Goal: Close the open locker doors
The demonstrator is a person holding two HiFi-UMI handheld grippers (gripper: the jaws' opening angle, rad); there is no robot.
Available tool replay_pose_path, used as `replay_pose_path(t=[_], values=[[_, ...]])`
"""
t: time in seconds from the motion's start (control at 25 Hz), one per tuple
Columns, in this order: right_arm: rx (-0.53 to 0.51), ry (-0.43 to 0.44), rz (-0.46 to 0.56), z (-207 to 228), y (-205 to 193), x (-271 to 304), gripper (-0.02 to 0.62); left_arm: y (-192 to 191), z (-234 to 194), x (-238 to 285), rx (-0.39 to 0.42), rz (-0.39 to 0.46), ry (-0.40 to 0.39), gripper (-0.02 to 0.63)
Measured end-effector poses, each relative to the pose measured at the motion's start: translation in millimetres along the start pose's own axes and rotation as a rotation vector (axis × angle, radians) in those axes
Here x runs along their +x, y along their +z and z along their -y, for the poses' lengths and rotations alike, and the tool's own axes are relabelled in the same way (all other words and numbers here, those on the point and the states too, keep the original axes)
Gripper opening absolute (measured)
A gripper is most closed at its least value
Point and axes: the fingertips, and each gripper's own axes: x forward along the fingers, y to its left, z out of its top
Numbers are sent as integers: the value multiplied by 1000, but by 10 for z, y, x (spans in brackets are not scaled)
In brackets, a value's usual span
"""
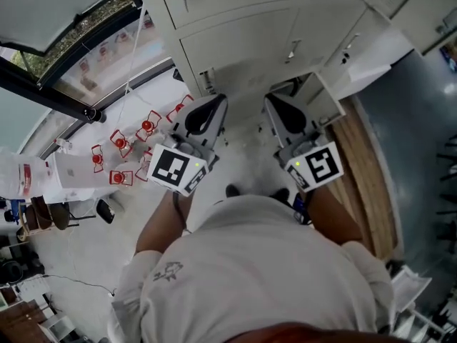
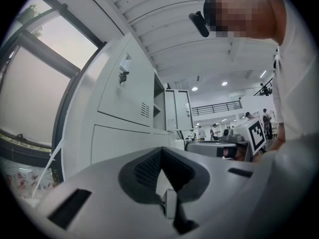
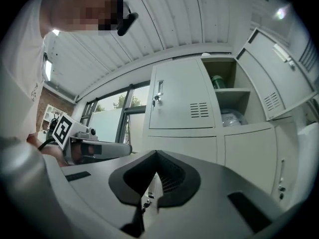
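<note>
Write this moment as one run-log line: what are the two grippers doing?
left gripper: shut, empty | right gripper: shut, empty | locker door: open, untouched

Daylight is pouring through the big dark-framed window [image 1: 50, 6] onto a pale floor [image 1: 86, 256], where small red-and-white items [image 1: 121, 145] are lying. A wooden strip [image 1: 371, 184] is running beside darker grey flooring [image 1: 421, 134]. Overhead, a ribbed white ceiling [image 2: 164, 29] is stretching away, and round ceiling lights [image 2: 194, 89] are glowing beyond.
</note>
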Motion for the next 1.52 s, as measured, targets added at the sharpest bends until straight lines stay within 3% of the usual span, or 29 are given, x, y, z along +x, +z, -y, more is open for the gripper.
replay_pose_path(t=[0.2,0.48,1.04,1.24,1.52], values=[[32,-59,28,276,150,-434,0,68,478,443,8,-1,-89,-2],[37,-155,29,1021,225,-1330,0,56,1333,1214,-6,-13,-196,-2],[51,-282,-33,2325,87,-3168,-2,-49,3217,2601,-13,-29,-397,-2],[75,-329,-46,2641,-3,-3450,-2,-102,3501,2946,-21,-40,-447,-2],[71,-319,-54,2978,-2,-3275,-2,-79,3350,3334,-34,-31,-447,-2]])
